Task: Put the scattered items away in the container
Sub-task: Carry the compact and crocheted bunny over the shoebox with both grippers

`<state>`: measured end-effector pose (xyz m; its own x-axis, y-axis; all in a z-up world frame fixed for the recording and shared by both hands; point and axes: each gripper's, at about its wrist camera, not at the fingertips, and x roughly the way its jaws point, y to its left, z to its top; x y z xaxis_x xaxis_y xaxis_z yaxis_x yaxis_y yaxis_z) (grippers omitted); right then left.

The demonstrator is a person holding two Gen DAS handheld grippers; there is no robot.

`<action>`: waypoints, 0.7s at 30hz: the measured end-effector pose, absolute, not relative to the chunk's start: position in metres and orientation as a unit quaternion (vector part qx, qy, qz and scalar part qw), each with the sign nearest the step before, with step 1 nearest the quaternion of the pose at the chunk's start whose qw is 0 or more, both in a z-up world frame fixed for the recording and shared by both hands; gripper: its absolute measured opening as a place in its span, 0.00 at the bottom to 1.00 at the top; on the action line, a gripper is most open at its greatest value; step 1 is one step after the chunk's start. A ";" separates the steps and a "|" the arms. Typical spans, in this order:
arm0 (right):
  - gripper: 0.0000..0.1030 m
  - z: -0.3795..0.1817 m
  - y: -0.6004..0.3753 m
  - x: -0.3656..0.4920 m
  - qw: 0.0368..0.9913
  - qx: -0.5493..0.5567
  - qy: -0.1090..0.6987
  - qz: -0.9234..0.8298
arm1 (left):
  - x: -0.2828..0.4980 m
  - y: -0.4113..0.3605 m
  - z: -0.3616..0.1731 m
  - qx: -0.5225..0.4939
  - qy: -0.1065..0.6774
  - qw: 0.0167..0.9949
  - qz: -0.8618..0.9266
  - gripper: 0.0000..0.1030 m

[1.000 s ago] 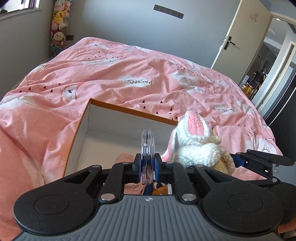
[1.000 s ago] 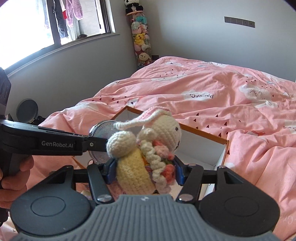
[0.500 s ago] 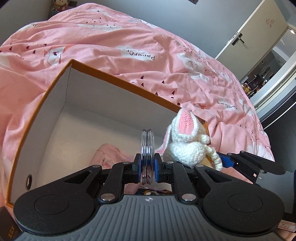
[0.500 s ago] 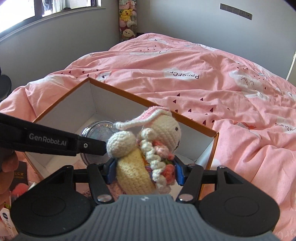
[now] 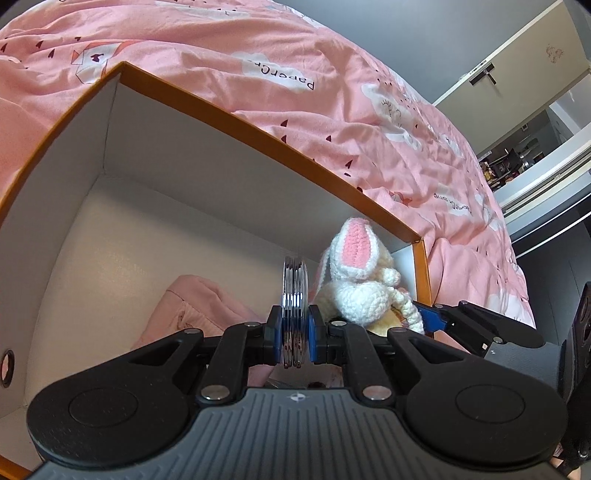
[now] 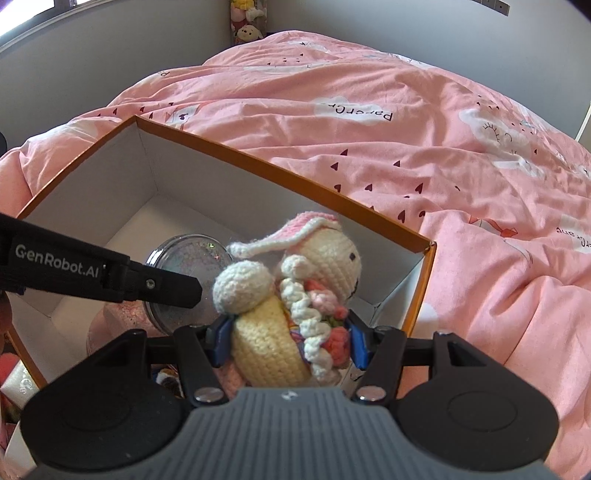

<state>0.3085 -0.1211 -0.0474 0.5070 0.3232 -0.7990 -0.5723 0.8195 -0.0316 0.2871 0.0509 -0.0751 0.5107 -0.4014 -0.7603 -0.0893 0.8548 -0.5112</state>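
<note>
An open cardboard box [image 5: 258, 122] [image 6: 258, 166] with an orange rim and white inside lies on the pink bed. My left gripper [image 5: 294, 334] is shut on a round clear glittery disc [image 5: 294, 295] [image 6: 184, 266], held on edge low inside the box. My right gripper [image 6: 288, 347] is shut on a crocheted bunny [image 6: 295, 295] [image 5: 358, 273] with pink ears and a yellow body, held just to the right of the disc over the box's right end. A pink cloth item [image 5: 199, 310] lies on the box floor below the disc.
The pink duvet [image 6: 406, 129] with hearts and clouds covers the bed around the box. Small items [image 6: 14, 373] lie outside the box at the near left. Plush toys [image 6: 247, 26] are stacked in the far corner. A door [image 5: 509, 66] stands at the right.
Both grippers have come down and forward, from above the near side of the box to inside it. The box now fills much more of both views. Each grip is unchanged.
</note>
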 end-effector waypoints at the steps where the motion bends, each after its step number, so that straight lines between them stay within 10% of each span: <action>1: 0.60 -0.050 -0.121 0.309 0.853 -0.151 0.425 0.263 | 0.288 0.048 -0.078 -0.249 0.492 0.829 -0.095 0.14; 21: 0.62 -0.068 -0.109 0.289 0.836 -0.245 0.411 0.267 | 0.284 0.020 -0.098 -0.199 0.537 0.815 -0.082 0.16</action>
<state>0.2894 -0.1090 -0.0682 0.5192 0.2448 -0.8188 -0.6480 0.7374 -0.1904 0.2835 0.0202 -0.0976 0.4089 -0.3485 -0.8434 -0.0797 0.9071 -0.4134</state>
